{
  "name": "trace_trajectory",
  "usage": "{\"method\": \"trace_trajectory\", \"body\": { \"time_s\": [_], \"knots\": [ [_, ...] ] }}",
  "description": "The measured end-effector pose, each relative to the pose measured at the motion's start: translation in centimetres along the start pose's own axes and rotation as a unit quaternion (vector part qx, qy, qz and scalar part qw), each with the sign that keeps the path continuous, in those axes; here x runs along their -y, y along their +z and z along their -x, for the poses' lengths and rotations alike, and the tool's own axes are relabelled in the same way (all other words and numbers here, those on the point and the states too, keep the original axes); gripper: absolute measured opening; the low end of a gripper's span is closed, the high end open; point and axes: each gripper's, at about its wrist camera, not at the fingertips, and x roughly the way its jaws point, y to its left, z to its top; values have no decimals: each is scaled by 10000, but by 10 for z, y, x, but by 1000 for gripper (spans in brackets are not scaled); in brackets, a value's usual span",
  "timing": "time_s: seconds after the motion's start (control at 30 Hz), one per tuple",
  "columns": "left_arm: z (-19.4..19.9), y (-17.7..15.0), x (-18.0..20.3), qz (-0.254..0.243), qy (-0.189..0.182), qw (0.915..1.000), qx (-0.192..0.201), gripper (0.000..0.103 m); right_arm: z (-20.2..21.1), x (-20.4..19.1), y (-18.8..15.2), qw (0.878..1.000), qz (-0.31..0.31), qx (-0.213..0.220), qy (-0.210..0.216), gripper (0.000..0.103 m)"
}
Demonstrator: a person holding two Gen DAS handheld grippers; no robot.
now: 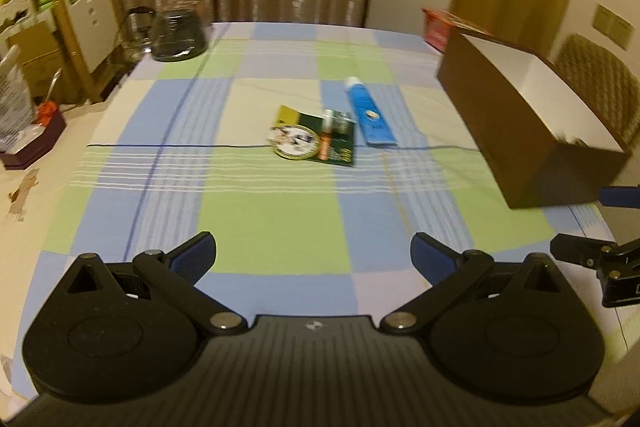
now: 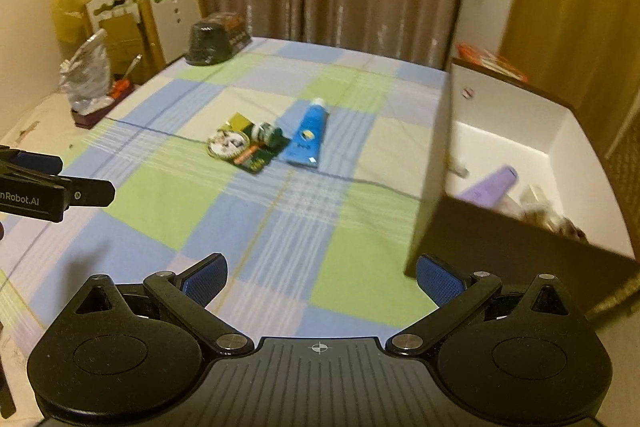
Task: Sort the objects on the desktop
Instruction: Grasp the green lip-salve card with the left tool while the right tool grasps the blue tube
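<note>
A blue tube lies in the middle of the checked tablecloth. Left of it lies a green card pack with a round tin and a small bottle on it. A brown box with a white inside stands at the right; it holds a purple tube and other small items. My left gripper is open and empty, well short of the objects. My right gripper is open and empty, beside the box's near left corner.
A dark upturned container stands at the table's far left corner. A foil bag on a maroon tray sits at the left edge. A red pack lies behind the box. Chairs and cartons stand beyond the left side.
</note>
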Motion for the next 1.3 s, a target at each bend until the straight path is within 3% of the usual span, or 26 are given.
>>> {"method": "trace_trajectory", "body": {
  "time_s": [0.5, 0.77, 1.07, 1.3],
  "knots": [
    [-24, 24, -4, 289, 477, 9984, -51, 102, -33, 12, 16, 9965, 465, -25, 695, 103],
    [-45, 26, 14, 232, 442, 9986, -170, 102, -44, 19, 15, 9948, 506, -73, 880, 103],
    [-81, 48, 10, -171, 131, 9994, -261, 101, -50, 12, 29, 9986, 234, -24, 480, 103],
    [-117, 76, 2, -507, -336, 9978, -247, 100, -58, 7, 43, 9999, 81, -89, 64, 103]
  ]
}}
